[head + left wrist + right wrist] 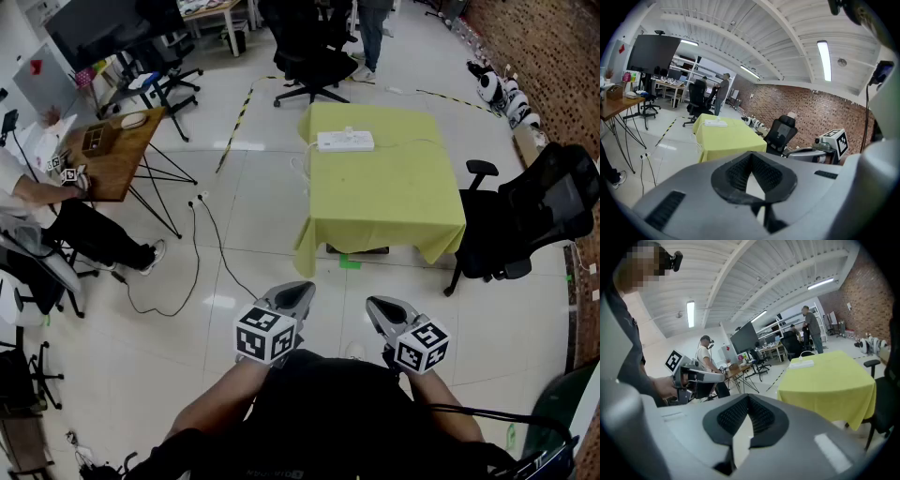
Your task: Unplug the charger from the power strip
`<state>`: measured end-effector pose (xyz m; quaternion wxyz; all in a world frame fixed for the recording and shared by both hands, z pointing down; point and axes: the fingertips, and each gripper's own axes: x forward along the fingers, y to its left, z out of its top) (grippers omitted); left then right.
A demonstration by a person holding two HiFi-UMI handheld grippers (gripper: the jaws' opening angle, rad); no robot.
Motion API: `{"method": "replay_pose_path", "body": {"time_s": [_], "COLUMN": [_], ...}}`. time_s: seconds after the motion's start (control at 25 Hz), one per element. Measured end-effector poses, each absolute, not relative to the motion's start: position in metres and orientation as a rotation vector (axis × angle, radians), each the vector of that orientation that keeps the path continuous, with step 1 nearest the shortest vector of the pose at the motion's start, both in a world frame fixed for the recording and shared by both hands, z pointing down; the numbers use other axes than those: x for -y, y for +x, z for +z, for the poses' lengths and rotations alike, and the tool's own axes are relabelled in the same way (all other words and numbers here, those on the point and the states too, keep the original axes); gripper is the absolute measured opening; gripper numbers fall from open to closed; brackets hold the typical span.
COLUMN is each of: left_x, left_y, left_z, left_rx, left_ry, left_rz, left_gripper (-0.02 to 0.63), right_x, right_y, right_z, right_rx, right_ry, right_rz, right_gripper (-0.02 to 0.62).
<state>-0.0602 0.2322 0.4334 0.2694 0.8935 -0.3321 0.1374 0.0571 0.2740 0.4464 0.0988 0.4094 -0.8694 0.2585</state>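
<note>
Item 1. My left tongs (296, 294): tips together, nothing between them, held low in front of me.

Item 2. My right tongs (379, 307): tips likewise together and empty, beside the left pair.

Item 3. Power strip (345, 141): white, lying flat near the far edge of the tabletop (384, 202), which is draped in a yellow cloth. It is well apart from both tongs, with open floor between.

Item 4. Charger (349, 129): a small white lump sitting on the strip. It is too small from here to tell its shape or which socket it fills.

Item 5. Containers. None on the tabletop. On the wooden desk (127, 155) to my left is a wooden tray (96, 139) with compartments, and near it a round dish (134, 120). I cannot tell what is in either.

Item 6. Hazards, as I judge them:
- The strip looks loose on the cloth. A one-handed pull on the charger would likely lift or drag it, so one pair should pin it down.
- The cloth could slide or bunch under that pull.
- The strip's white lead hangs off the left edge, so a jerk may tug it.
- The black floor cable (208, 239) lies left of my path, where a foot could catch it.
- The office chair (525, 220) crowds the right side, which limits my approach.
- The tongs must open before any grip. If they arrive shut they would only nudge the charger.
</note>
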Motion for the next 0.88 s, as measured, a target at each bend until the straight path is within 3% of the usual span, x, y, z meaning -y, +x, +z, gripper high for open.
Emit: {"method": "replay_pose_path", "body": {"time_s": [0.52, 0.88], "left_x": [-0.231, -0.237], "left_y": [-0.052, -0.009], "left_z": [0.433, 0.437], "left_rx": [0.928, 1.015], "left_ry": [2.402, 2.361], "left_rz": [0.382, 0.364], "left_gripper": [0.005, 0.006], "right_x": [-0.269, -0.264], "right_y": [0.065, 0.112], "right_z": [0.443, 0.444], "right_rx": [2.595, 2.626], "right_ry": [1.158, 1.059], "right_rz": [0.748, 0.725], "right_gripper": [0.003, 0.003]}}
